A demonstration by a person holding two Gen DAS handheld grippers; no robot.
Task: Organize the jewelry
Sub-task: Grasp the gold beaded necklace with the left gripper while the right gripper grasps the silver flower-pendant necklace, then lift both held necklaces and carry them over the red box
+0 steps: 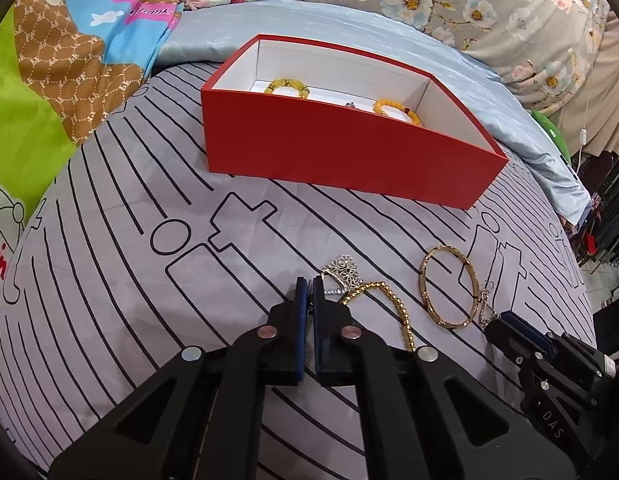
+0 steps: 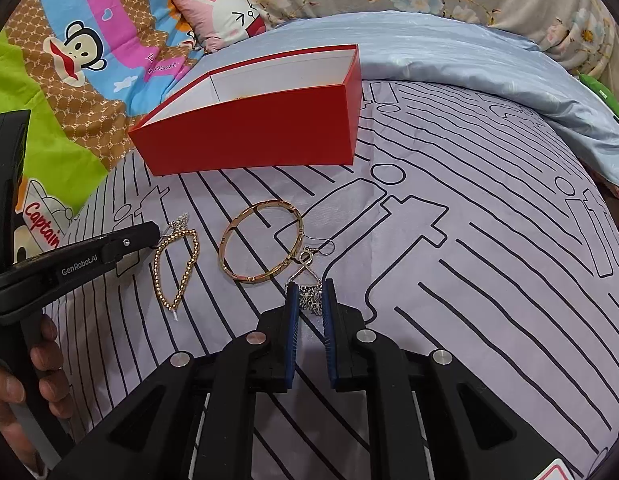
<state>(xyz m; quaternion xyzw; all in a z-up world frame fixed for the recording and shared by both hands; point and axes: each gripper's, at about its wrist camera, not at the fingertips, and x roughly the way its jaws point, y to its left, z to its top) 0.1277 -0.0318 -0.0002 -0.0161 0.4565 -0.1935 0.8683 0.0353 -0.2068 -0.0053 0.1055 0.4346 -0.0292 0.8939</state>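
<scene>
Two grippers low over striped grey bedsheet (image 2: 489, 208): left gripper (image 1: 310, 285) clamped on silver flower ornament (image 1: 343, 270), right gripper (image 2: 310, 295) pinching silver chain earring (image 2: 309, 276); red cardboard box (image 1: 329, 148) beyond, toward far edge

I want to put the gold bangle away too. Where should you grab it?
Pinch the gold bangle across its thin band at the near edge, coming from above. It lies flat on the bedsheet, so only the rim offers a bite, one finger inside the ring.

"GenRobot.AI" stands on the left tool (image 2: 159, 236). The cartoon quilt (image 2: 41, 224) reads "Captain"; the right tool (image 1: 494, 321) reads "DAS"
</scene>
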